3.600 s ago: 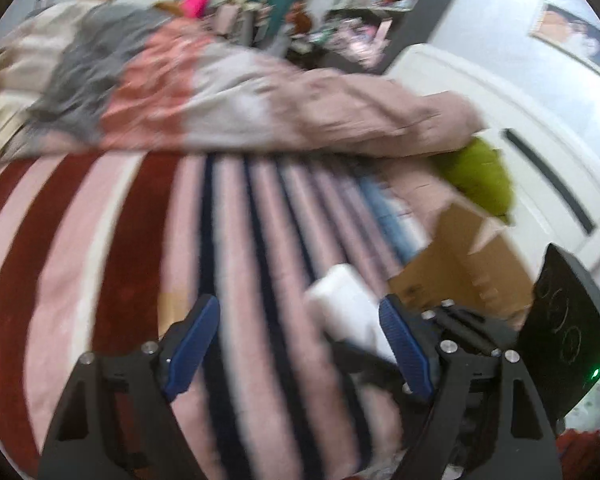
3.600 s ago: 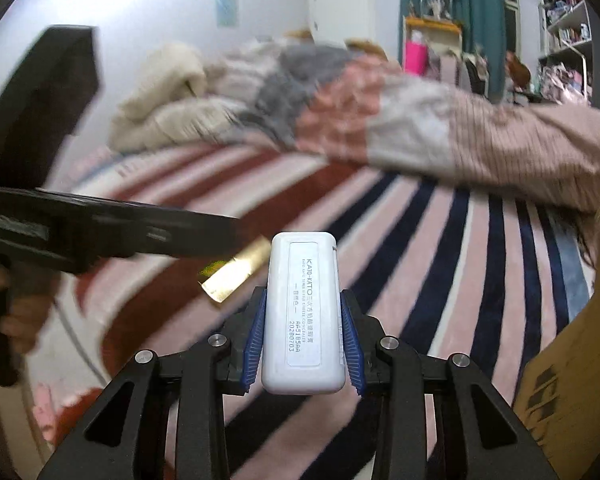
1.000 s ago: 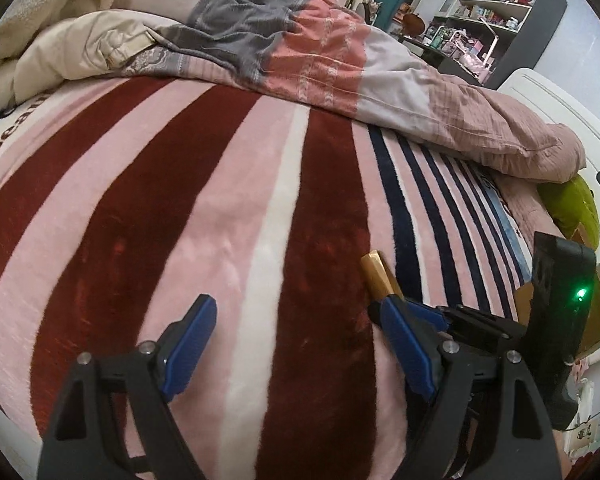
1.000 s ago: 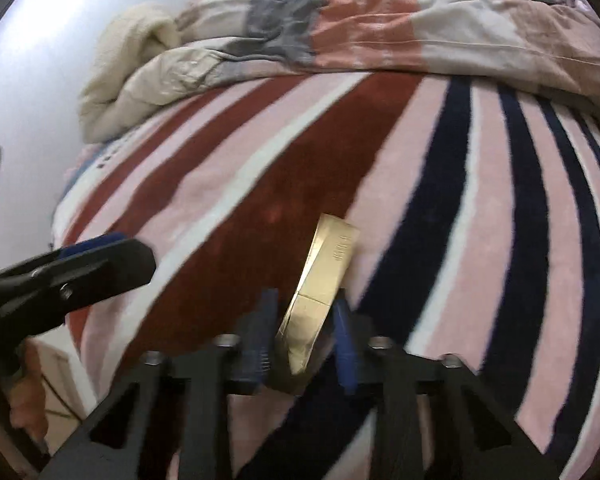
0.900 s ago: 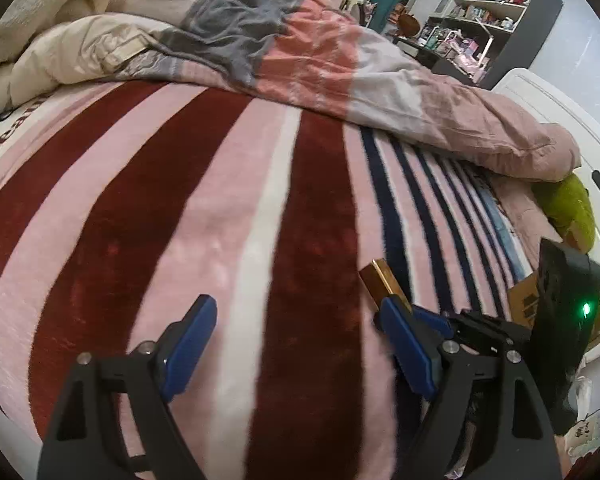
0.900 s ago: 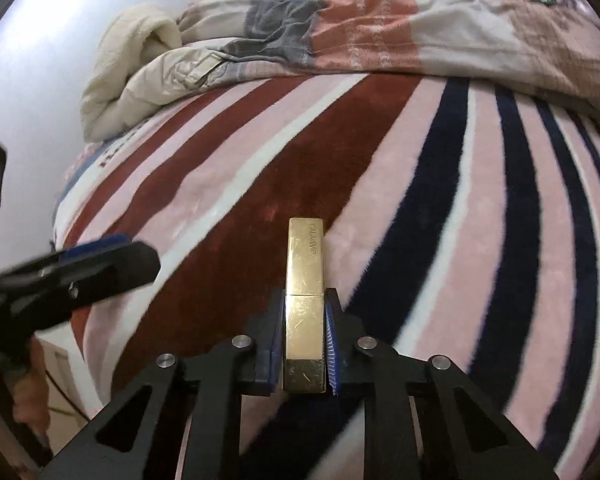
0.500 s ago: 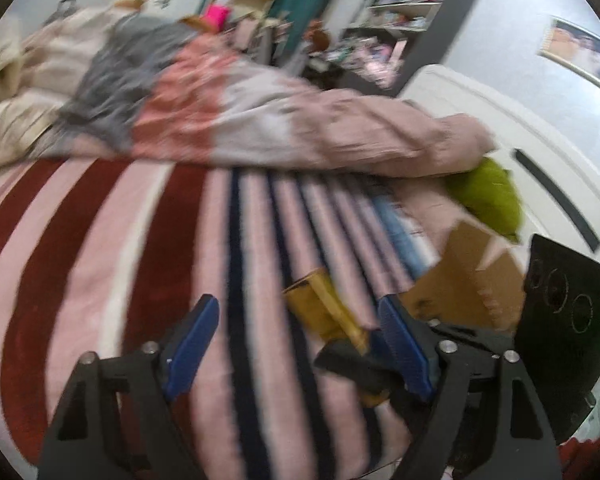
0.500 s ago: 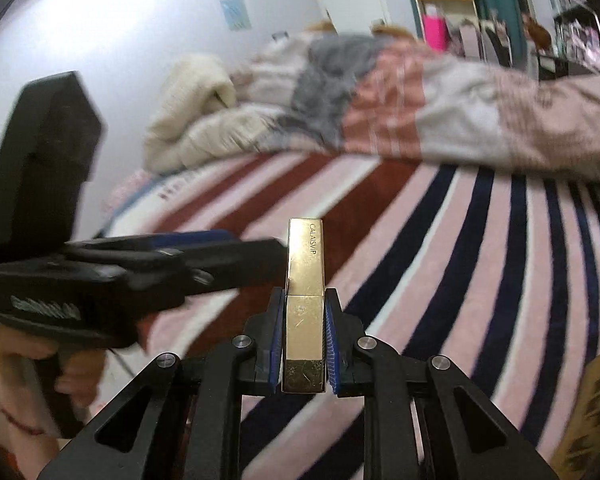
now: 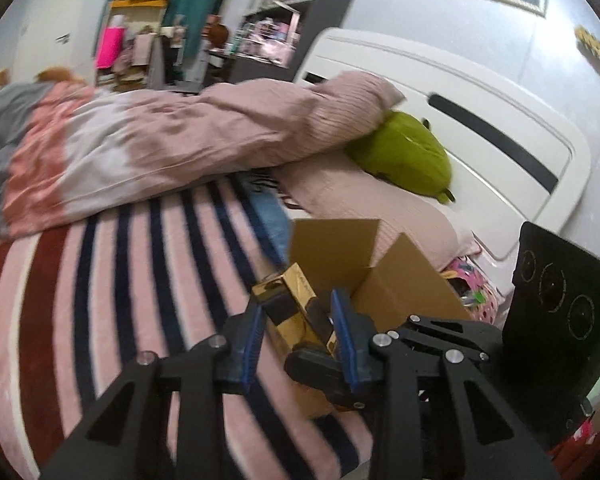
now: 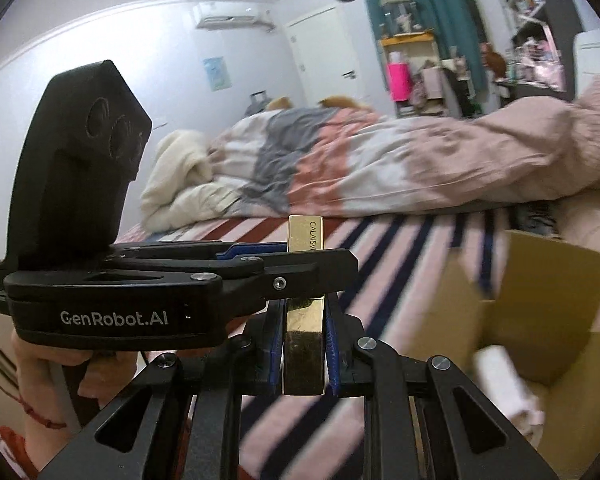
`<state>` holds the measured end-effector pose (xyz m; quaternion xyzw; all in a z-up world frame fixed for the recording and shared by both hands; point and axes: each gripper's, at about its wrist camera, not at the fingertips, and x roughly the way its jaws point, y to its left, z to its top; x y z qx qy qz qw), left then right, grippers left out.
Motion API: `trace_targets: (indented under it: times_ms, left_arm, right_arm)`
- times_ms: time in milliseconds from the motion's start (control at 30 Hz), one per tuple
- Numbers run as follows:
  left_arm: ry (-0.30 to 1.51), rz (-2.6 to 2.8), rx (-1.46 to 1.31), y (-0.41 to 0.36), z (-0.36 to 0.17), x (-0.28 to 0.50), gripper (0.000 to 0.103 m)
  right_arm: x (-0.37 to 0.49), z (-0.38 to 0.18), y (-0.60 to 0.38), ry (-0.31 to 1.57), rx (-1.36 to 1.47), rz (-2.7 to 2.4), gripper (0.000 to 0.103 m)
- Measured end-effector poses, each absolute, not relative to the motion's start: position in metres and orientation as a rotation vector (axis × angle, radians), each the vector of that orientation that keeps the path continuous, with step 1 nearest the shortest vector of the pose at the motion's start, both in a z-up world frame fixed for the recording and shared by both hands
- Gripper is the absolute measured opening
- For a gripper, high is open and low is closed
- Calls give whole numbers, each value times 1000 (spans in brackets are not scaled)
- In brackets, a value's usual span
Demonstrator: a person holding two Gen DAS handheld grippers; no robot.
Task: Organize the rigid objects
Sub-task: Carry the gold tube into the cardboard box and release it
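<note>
While I hold both tools over the bed, with the cardboard box as my landmark:
right gripper (image 10: 303,350): I have its blue pads clamped on the gold bar (image 10: 304,312); bar stands upright between them, print "CALAISV" near its top end.
left gripper (image 9: 298,340): my fingers sit on either side of the gold bar (image 9: 290,300), close to it; I cannot tell whether the pads touch it. In the right wrist view this tool crosses in front of the bar.
gold bar: in the air, just left of the cardboard box (image 10: 540,320), above the striped blanket (image 9: 120,280).
cardboard box: flaps up, open; a white object (image 10: 504,380) lies inside, blurred.
green cushion (image 9: 404,156): beyond the box, against the white headboard (image 9: 480,92).
</note>
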<state>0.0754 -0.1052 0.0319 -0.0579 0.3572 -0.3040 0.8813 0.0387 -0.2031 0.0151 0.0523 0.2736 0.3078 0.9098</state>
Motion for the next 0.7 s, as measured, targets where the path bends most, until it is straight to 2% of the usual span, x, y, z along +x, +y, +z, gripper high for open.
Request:
trace_targets:
  times_ms: [267, 500, 700]
  left_arm:
    - [821, -724, -58, -183, 19, 107, 30]
    - [863, -702, -14, -205, 3, 118, 30]
    - [844, -670, -11, -193, 5, 116, 47]
  right_arm:
    - [55, 6, -268, 607, 103, 482, 13]
    - [70, -13, -288, 683, 83, 439, 13]
    - [68, -17, -292, 697, 92, 436, 14]
